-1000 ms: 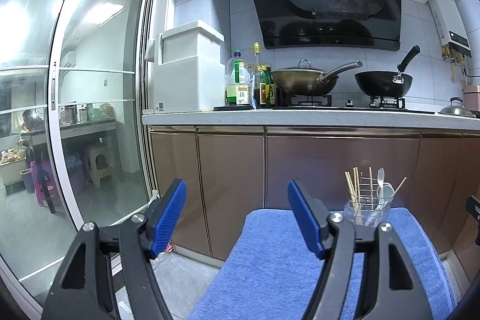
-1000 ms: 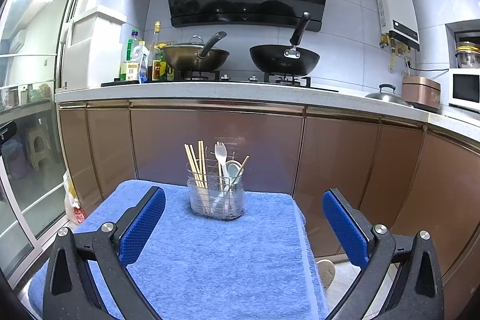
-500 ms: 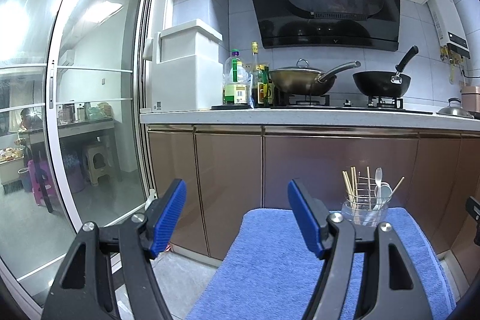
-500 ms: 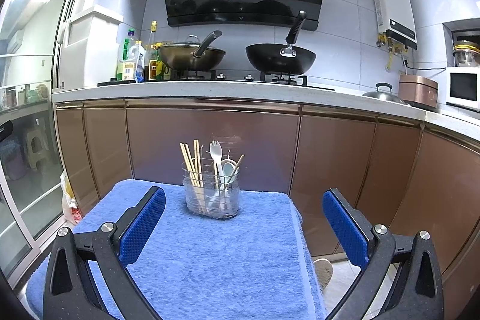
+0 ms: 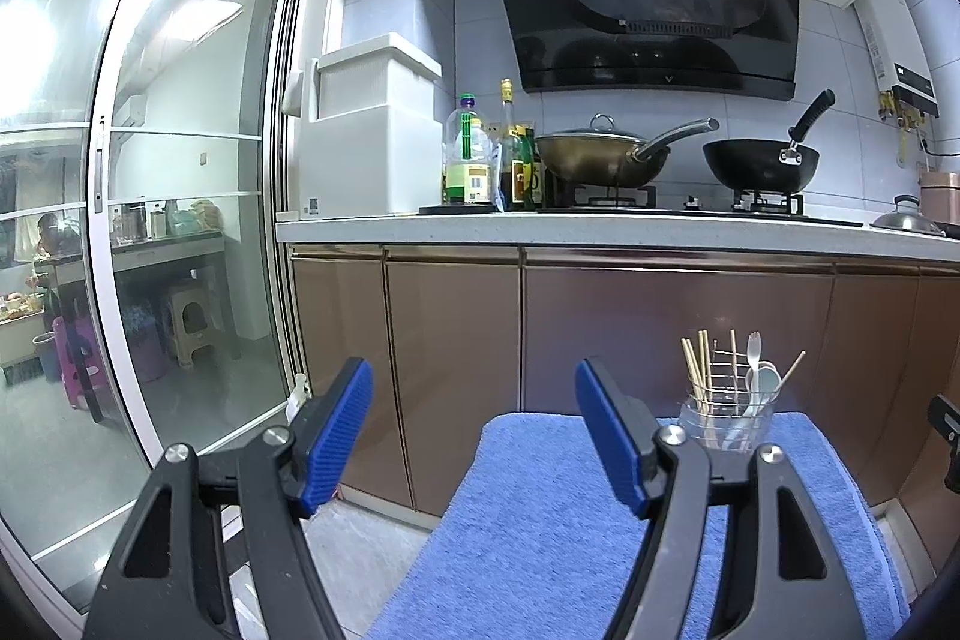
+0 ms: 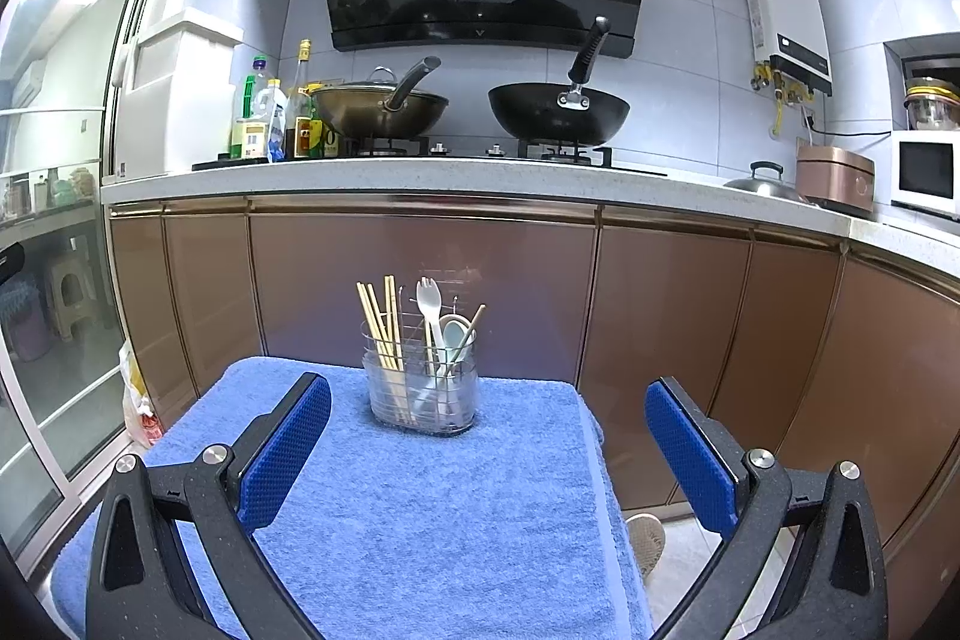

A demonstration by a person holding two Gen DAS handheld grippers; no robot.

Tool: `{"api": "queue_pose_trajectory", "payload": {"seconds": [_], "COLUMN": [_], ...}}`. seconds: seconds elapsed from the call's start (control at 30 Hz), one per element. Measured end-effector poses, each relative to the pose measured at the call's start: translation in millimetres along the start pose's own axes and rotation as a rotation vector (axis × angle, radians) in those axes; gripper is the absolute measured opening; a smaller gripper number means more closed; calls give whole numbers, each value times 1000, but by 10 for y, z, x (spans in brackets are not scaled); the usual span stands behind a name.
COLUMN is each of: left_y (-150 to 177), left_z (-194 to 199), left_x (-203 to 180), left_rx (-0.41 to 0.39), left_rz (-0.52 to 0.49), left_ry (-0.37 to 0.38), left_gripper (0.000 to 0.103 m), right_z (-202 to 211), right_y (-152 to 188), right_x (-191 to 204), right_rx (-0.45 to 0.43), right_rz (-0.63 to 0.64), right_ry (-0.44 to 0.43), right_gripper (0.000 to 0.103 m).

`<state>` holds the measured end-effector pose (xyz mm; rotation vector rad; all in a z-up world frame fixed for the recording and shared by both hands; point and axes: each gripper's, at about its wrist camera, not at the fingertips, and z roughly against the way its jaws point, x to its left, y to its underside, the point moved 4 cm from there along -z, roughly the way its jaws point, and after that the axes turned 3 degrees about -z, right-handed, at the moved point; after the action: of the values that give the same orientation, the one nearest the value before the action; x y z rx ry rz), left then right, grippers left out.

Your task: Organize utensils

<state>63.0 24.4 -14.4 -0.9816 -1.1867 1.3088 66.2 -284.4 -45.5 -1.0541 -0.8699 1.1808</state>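
Note:
A clear utensil holder (image 6: 421, 388) with a wire rack stands at the far edge of a blue towel (image 6: 432, 508). In it stand several wooden chopsticks (image 6: 379, 325), a pale spork (image 6: 427, 307) and a pale spoon (image 6: 454, 331). The left wrist view shows the same holder (image 5: 726, 415) at the right, beyond the towel (image 5: 540, 532). My right gripper (image 6: 487, 451) is open, well short of the holder, with nothing between its blue pads. Over the towel's left edge my left gripper (image 5: 474, 430) is open and empty too.
Brown cabinet doors (image 6: 420, 280) rise just behind the towel, under a white counter (image 6: 420, 175) with two woks, bottles and a hob. A glass sliding door (image 5: 180, 220) is at the left. A plastic bag (image 6: 139, 403) and a slipper (image 6: 647, 541) lie on the floor.
Both views have drifted slightly, so the holder sits a little further left and lower in each view. Both grippers stay open and empty.

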Motion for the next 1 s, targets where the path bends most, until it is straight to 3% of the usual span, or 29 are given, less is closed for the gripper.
{"api": "queue_pose_trajectory", "payload": {"seconds": [1.0], "left_y": [32], "left_z": [-9], "left_x": [-28], "left_rx": [14], "left_rz": [12], "left_ry": [26], "left_gripper": [69], "right_z": [-7], "right_y": [60], "right_x": [-39], "right_rx": [12], "right_rz": [-9], "right_ry": [16], "right_gripper": [103]}}
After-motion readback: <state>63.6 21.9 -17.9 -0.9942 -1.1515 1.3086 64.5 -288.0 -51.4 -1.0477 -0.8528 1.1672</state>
